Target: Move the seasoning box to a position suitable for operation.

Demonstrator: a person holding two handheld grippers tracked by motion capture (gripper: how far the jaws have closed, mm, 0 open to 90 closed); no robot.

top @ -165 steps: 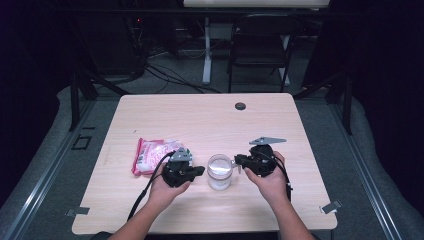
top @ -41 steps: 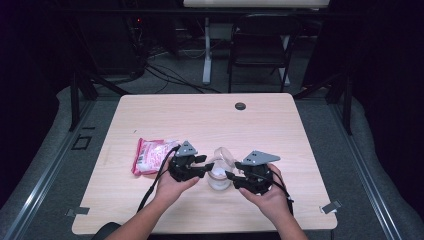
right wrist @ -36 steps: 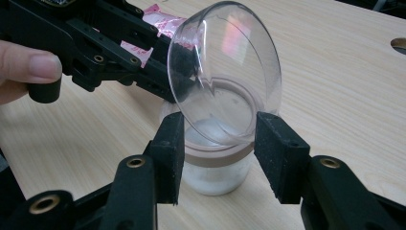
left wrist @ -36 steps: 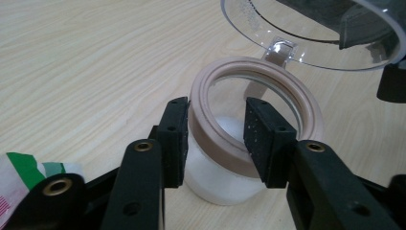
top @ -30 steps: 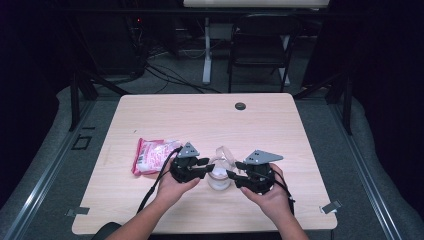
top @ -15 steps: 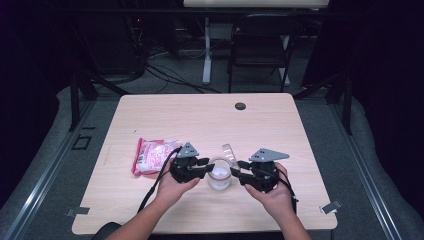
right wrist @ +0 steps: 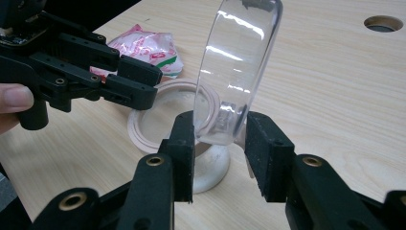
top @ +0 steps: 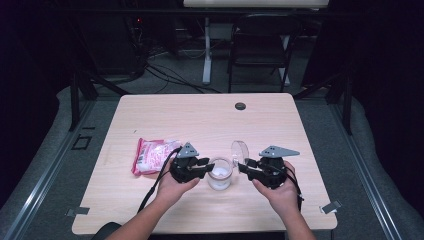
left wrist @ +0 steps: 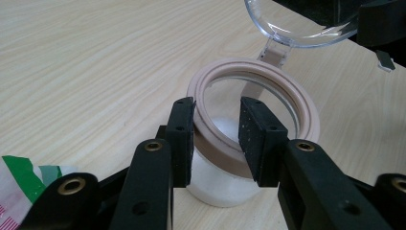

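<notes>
A small clear jar (top: 219, 173) stands near the middle of the bench (top: 210, 115), part-filled with white powder. Its tan rim is clamped by the left gripper (left wrist: 218, 136). The hinged clear lid (right wrist: 237, 67) stands upright between the right gripper (right wrist: 219, 143) fingers, which have just been closing. A pink packet (top: 152, 155) lies to the left.
</notes>
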